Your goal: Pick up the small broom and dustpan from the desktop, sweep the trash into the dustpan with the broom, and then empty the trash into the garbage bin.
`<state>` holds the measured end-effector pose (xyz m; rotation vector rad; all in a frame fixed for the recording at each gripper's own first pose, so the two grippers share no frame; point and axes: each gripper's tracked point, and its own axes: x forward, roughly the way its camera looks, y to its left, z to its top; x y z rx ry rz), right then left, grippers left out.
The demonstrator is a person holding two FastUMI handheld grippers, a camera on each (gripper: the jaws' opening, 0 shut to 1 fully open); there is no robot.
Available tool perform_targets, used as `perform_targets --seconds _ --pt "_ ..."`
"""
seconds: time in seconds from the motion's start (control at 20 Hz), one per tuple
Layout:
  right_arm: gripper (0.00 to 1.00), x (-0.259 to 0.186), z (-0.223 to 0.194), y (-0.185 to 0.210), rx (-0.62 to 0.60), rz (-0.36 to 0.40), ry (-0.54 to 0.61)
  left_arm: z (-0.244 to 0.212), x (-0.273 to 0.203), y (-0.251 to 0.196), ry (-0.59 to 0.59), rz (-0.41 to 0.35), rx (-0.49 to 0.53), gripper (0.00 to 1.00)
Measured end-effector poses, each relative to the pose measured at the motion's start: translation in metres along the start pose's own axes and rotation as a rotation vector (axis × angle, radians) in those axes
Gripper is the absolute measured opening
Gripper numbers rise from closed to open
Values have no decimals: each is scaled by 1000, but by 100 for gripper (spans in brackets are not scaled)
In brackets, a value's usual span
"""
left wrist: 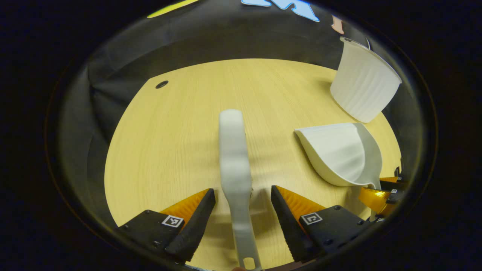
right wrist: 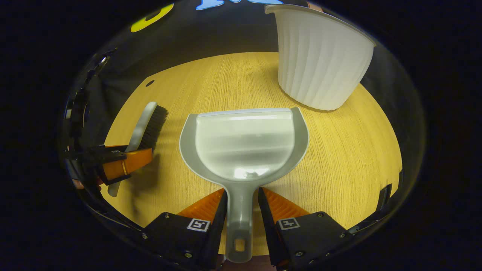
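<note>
On the wooden bench (right wrist: 357, 158), the right gripper (right wrist: 243, 205) has its jaws closed on the dustpan (right wrist: 244, 141) handle, the left gripper (left wrist: 243, 199) straddles the broom (left wrist: 235, 158) handle with jaws wide, while sweeping and emptying into the white bin (right wrist: 320, 56) remain.

Left tongs (left wrist: 243, 195), black bodies with screws, square coded tags (one per side), right tongs (right wrist: 243, 197) alike

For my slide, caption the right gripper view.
Right gripper closed on the dustpan handle, garbage bin ahead, broom at left.
</note>
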<state>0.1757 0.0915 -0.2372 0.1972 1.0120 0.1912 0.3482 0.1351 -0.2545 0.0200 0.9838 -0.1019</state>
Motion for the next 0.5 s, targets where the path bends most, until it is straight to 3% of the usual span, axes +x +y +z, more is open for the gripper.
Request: perform_targets --seconds 0.05,0.1,0.2,0.3,0.5 --pt "59 -2 -2 1 -5 4 2 10 -6 -4 -10 2 -1 99" --pt "74 -6 -2 -3 -11 2 -2 28 -18 -12 -35 7 -1 98" --pt "79 -13 -3 -1 -9 26 -5 52 -33 -22 -71 15 0 98" --pt "93 -22 4 -4 -11 44 -34 82 -52 -34 -119 30 -3 99" --pt "98 -38 22 -12 -47 62 -103 146 -94 -61 -229 50 -48 99"
